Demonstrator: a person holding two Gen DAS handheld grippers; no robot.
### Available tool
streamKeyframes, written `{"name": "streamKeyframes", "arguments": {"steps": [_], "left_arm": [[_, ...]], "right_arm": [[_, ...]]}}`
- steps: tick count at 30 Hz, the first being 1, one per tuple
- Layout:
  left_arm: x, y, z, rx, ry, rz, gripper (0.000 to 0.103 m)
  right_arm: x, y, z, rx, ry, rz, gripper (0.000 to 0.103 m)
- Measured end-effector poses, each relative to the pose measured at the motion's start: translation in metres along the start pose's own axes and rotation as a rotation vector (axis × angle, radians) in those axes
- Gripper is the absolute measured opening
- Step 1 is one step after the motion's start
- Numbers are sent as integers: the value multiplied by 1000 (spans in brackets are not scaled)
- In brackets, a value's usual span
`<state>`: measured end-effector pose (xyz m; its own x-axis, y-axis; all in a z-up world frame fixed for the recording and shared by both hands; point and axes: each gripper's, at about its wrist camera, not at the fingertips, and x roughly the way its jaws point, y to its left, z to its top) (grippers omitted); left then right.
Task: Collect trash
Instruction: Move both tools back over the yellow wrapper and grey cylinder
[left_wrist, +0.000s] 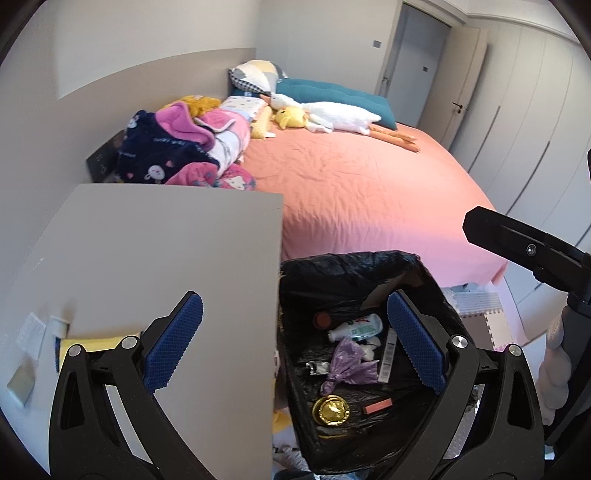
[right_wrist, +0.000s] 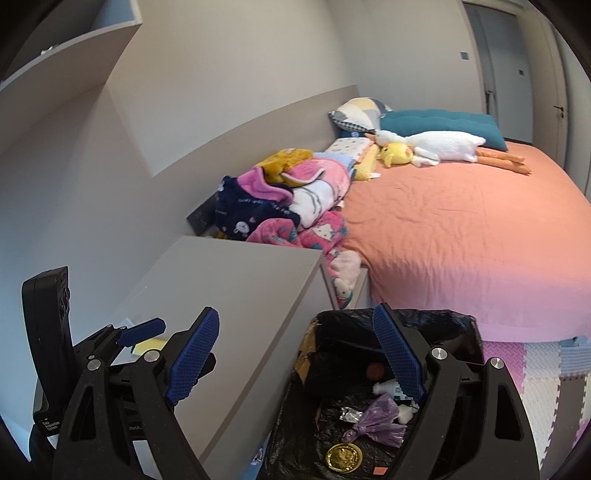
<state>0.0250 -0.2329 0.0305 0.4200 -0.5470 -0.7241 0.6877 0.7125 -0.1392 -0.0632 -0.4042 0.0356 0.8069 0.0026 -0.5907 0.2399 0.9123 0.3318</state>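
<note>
Both grippers spread wide and empty, left gripper (left_wrist: 295, 339) straddling nightstand (left_wrist: 166, 258) edge, right gripper (right_wrist: 295, 354) above bin (right_wrist: 476, 332) rim.

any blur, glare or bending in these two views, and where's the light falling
Left wrist view: fisheye bends the headboard and wardrobe doors; the blanket pile looks soft; a pinkish wash falls on the bed edge. Right wrist view: same bending and dark corners; the bin interior is dim, its gold lid glinting.

one lined trash bin (left_wrist: 354, 266), one purple bag (left_wrist: 347, 363), one gold lid (left_wrist: 330, 410), two plush toys (left_wrist: 332, 118)
</note>
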Motion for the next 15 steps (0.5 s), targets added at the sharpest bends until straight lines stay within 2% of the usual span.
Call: {"name": "streamKeyframes", "arguments": {"steps": [15], "left_arm": [[-36,66,-30,-132,-18,146,96]], "right_arm": [[33,65,-5,-123,76,143,86]]}}
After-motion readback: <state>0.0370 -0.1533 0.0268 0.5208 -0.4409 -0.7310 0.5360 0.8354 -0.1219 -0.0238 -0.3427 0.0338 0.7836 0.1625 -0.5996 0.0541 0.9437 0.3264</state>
